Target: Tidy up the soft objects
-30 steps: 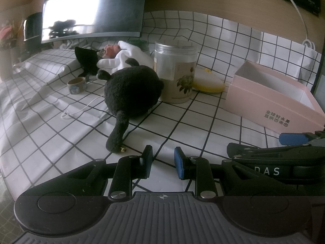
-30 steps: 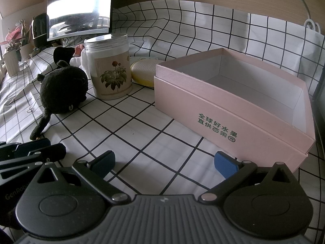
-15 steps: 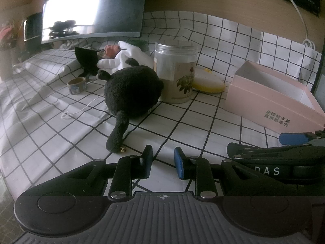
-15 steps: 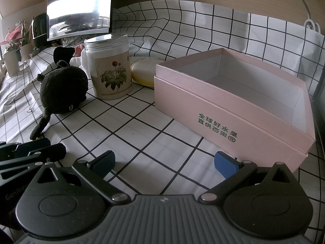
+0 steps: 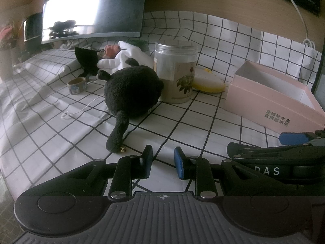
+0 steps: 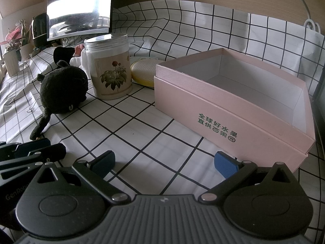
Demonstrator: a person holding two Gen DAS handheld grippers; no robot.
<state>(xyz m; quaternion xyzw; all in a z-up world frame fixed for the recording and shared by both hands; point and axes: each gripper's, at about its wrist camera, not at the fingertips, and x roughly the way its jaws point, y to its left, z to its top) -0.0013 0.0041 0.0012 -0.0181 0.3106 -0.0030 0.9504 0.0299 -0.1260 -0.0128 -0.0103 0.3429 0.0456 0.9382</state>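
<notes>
One jar [image 6: 109,69] is standing between one black plush toy [image 6: 63,89] and one pink box [image 6: 233,109]; both tools, left tool [image 5: 162,162] and right tool [image 6: 164,163], are gaping empty.

The pink box [image 6: 233,109] carries two lines of green Chinese characters on its near side wall, reading 全球好水果 above 直供百果园. In the left wrist view the same print shows on the box, smaller. The letters "DAS" stand in white on the black body of the right hand-held gripper [image 5: 292,142]. "GenRob" shows, cut off, on the left hand-held gripper [image 6: 28,144]. The jar [image 6: 109,69] label shows a flower print with no readable words.
</notes>
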